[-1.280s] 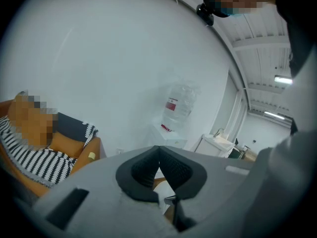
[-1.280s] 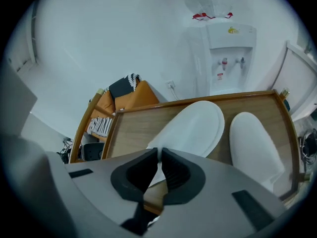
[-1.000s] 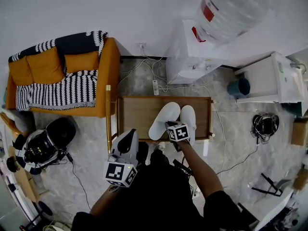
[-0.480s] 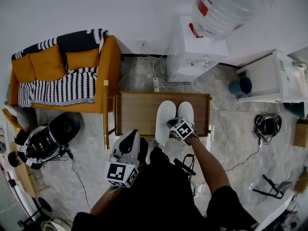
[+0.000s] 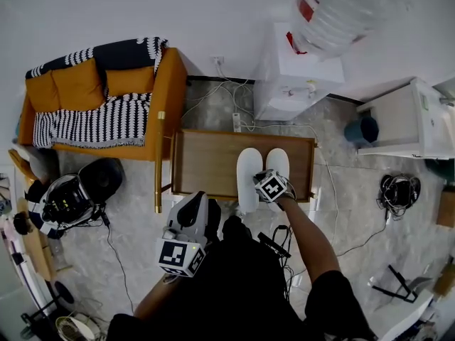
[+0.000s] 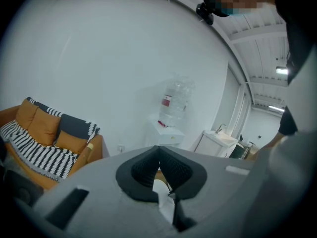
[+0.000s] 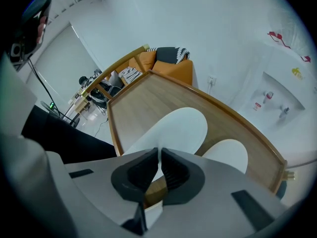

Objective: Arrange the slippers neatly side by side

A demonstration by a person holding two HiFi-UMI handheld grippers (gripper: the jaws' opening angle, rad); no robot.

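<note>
Two white slippers lie side by side, toes away from me, on a low wooden table (image 5: pixel 206 163). The left slipper (image 5: pixel 248 170) runs parallel to the right slipper (image 5: pixel 279 160). My right gripper (image 5: pixel 261 180) sits at their heel ends. In the right gripper view its jaws (image 7: pixel 159 153) are pinched on the heel edge of the left slipper (image 7: pixel 176 129), with the right slipper (image 7: pixel 229 155) just beside it. My left gripper (image 5: pixel 190 206) hangs near my body, off the table's front left. Its jaws (image 6: pixel 158 151) meet with nothing between them.
An orange sofa (image 5: pixel 106 109) with a striped blanket stands left of the table. A white water dispenser (image 5: pixel 298 77) is behind it, with cables on the floor between. Black gear (image 5: pixel 71 199) lies at the left and a white cabinet (image 5: pixel 416 119) at the right.
The left slipper swung from a slant, toe leaning right, to lie straight and parallel beside the right slipper. My right gripper moved with its heel. The left gripper stayed put.
</note>
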